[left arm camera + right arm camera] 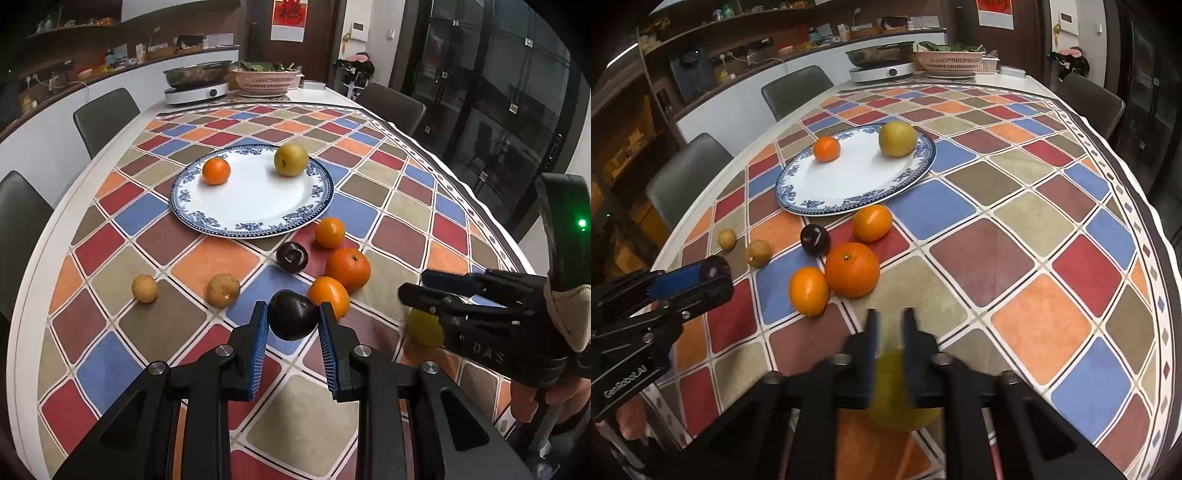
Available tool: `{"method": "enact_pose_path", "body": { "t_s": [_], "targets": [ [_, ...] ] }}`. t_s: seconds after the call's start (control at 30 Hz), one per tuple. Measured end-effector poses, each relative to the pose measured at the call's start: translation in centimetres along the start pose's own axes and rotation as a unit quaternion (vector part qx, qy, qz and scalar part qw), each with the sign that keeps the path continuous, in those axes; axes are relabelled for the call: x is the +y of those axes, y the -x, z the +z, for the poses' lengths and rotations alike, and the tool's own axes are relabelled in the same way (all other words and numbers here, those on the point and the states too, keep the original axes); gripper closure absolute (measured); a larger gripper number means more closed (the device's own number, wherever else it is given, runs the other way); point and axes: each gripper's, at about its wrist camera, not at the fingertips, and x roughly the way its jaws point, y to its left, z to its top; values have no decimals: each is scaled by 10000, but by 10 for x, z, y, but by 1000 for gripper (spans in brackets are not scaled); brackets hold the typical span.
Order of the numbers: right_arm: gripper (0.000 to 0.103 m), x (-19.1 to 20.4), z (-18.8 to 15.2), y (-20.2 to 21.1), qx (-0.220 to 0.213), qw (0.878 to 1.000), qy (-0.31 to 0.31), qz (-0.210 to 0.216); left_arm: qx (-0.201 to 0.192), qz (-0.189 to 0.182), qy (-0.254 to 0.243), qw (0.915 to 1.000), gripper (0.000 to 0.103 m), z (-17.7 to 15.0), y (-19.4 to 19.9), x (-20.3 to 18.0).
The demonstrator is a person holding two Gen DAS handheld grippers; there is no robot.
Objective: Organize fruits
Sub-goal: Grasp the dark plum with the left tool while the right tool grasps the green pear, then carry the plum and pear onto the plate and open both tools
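Toward the worktop's far end my plate [207,221] holds one orange [216,170] and a pear [291,159], while my left gripper [293,317] pinches a dark plum [291,320] and my right gripper [889,328] clamps a yellow-green fruit [897,402] near the worktop's front edge.

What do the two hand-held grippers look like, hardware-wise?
Both are black linkage frames with silver pivot bolts and ribbed blue pads on the fingers. The left hand-held gripper shows white "GenRobot.AI" lettering on its body in the right wrist view. The right hand-held gripper has a black housing with a green indicator light and embossed lettering, seen from the left wrist view. No cables visible.
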Motion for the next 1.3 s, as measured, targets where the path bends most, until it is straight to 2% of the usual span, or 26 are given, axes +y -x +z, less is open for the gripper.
{"method": "enact_pose_path", "body": {
  "t_s": [0.03,0.07,0.17,0.37,0.43,0.53,0.73,0.87,0.93,1.1,1.3],
  "targets": [
    [60,0,-1,2,-39,10000,-19,-12,3,2,-6,10000,75,0,-1,0],
    [57,0,-2,4,-114,9999,6,-22,10,9,-8,10000,75,-1,-2,0],
    [57,2,-2,4,-148,9997,162,-143,37,-17,-2,10000,75,-2,-3,-1],
    [56,-4,-12,-1,66,9999,40,-140,31,-7,-102,9999,75,-2,-4,-5],
    [51,-3,-15,2,60,9998,77,-176,73,-13,-125,9999,75,-4,-5,-6],
    [48,-1,-19,6,93,9998,94,-169,174,-91,-108,9997,75,-6,-9,-7],
    [47,-5,-27,-3,352,9992,-16,-183,264,-127,-119,9995,75,-11,-13,-9],
    [48,-3,-32,-5,361,9991,37,-200,273,-140,-103,9995,75,-12,-14,-9],
    [53,-1,-32,-4,315,9991,87,-263,279,-129,-86,9995,75,-12,-14,-8],
    [53,-1,-31,-1,287,9995,42,-137,270,-157,-96,9995,75,-12,-13,-7],
    [53,8,-20,12,60,9999,144,-40,110,-96,-127,9998,75,-6,-1,-2]
  ]
}}
